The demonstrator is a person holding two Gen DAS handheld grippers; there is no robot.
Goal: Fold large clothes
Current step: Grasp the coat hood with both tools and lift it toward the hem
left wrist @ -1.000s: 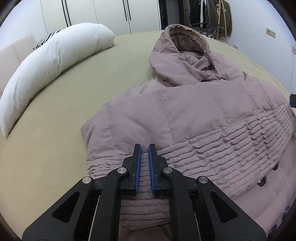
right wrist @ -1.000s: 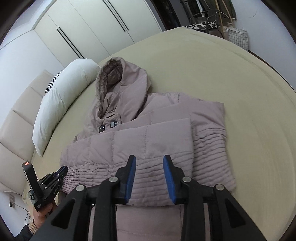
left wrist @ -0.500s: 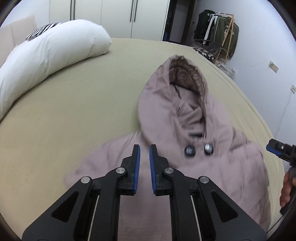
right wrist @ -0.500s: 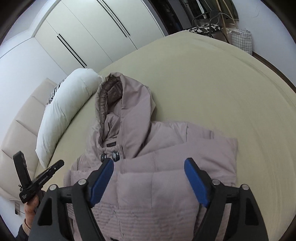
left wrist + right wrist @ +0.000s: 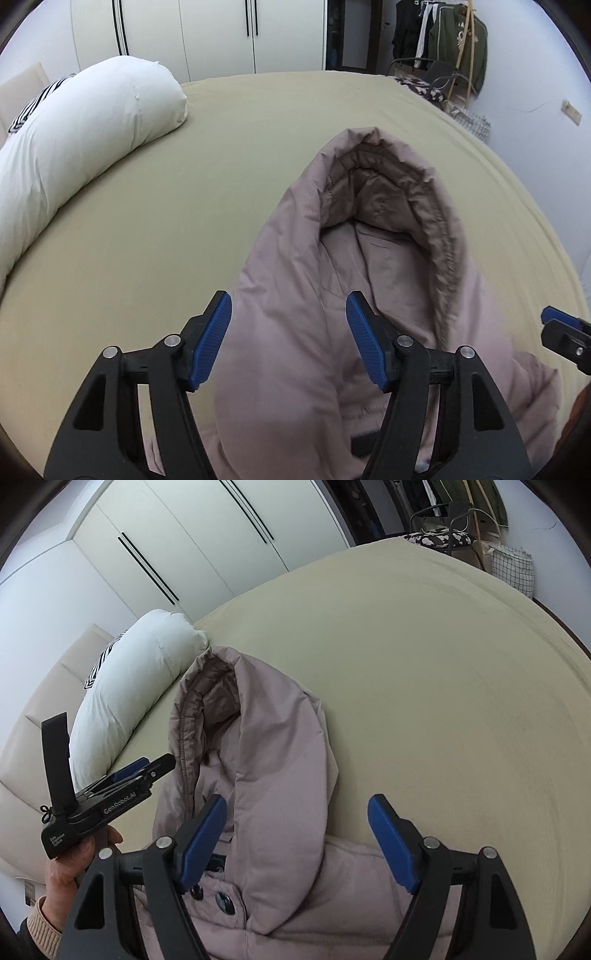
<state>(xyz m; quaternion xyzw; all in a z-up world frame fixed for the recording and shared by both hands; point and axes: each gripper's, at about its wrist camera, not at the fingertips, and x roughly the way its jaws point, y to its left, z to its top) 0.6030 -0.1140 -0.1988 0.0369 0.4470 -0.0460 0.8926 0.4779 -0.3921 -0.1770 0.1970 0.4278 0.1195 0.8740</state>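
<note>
Jacket (image 5: pixel 295 369) lies on the bed (image 5: pixel 147 240), hood pointing away. The left gripper (image 5: pixel 288 343) is opening above the hood, apparently clear of it; the right gripper (image 5: pixel 297 843) hangs wide, empty, over the collar.

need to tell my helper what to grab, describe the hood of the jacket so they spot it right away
On the wide beige bed, a mauve padded jacket lies flat. Its hood points toward the white pillow, showing a ruched rim and brownish lining.
</note>
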